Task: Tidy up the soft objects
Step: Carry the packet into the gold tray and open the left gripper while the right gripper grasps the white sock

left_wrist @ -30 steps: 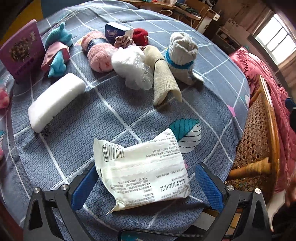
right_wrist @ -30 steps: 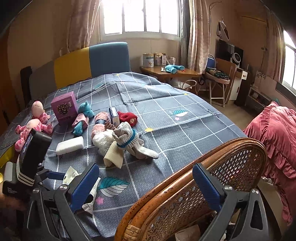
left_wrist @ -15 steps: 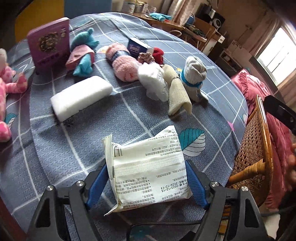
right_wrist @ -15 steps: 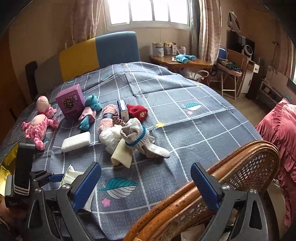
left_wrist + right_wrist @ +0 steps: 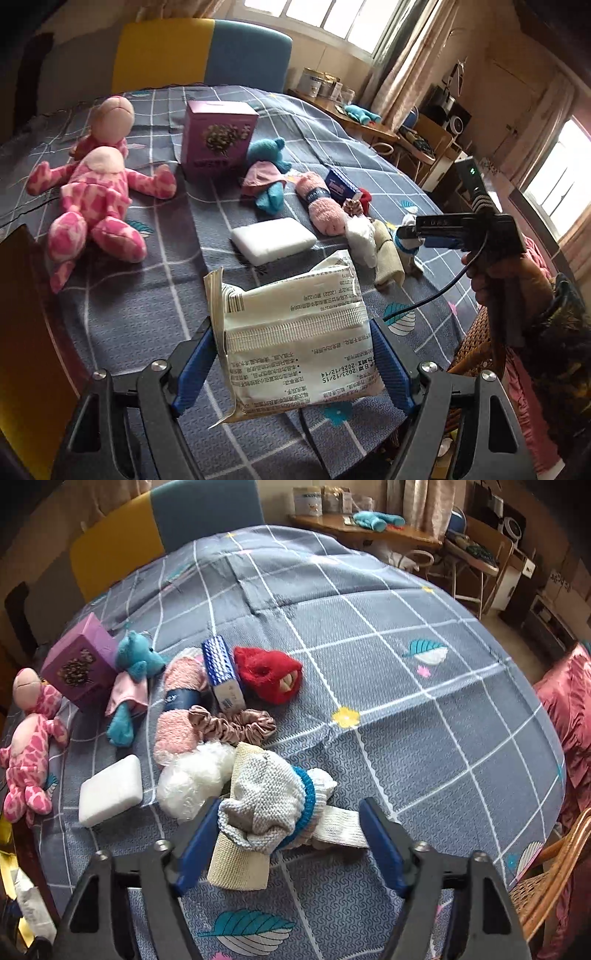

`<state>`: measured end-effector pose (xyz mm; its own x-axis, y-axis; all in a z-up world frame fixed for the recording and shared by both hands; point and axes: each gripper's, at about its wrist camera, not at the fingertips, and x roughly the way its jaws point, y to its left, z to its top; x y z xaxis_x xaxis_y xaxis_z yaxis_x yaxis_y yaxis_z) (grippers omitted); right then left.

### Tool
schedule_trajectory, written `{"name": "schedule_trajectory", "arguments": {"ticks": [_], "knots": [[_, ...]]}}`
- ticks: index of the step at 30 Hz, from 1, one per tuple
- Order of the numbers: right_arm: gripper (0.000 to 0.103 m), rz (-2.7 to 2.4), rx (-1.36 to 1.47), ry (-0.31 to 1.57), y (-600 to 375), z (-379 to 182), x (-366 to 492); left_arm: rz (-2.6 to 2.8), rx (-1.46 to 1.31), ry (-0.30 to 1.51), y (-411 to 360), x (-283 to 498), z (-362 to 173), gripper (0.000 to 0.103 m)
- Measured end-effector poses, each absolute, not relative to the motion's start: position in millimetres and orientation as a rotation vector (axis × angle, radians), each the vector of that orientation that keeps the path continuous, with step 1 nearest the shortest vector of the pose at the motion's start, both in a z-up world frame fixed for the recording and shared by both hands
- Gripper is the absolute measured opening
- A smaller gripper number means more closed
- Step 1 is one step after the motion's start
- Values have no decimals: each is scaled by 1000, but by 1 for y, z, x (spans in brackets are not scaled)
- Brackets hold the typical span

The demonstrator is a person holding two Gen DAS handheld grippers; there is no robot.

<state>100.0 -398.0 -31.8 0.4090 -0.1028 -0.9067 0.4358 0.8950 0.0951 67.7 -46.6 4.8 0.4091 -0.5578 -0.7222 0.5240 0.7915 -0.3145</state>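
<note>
Left claw [image 5: 295,354] grips the white packet [image 5: 295,332]; right claw [image 5: 288,834] is closing around the knitted sock [image 5: 269,805]. Everything else is unsorted mid-bed [image 5: 406,664].

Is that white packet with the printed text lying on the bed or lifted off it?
Lifted. The white packet is clamped between the left gripper's blue pads, its lower edge hanging clear above the bedspread.
</note>
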Motion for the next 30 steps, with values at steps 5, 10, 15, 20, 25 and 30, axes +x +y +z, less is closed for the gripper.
{"name": "schedule_trajectory", "arguments": {"ticks": [5, 10, 15, 20, 25, 30], "knots": [[43, -330, 376, 1134, -397, -44, 104, -558, -182, 885, 32, 72, 21, 80], [42, -333, 404, 1093, -397, -43, 97, -277, -263, 874, 127, 92, 22, 81], [42, -341, 389, 1060, -393, -38, 99, -67, -274, 923, 178, 135, -2, 81], [41, -341, 374, 1049, -391, -36, 101, 20, -276, 966, 186, 179, -28, 82], [40, -346, 362, 1047, -390, -36, 100, 34, -312, 1010, 187, 210, -49, 85], [39, -353, 346, 1043, -387, -36, 100, 50, -314, 965, 190, 199, -36, 96]]}}
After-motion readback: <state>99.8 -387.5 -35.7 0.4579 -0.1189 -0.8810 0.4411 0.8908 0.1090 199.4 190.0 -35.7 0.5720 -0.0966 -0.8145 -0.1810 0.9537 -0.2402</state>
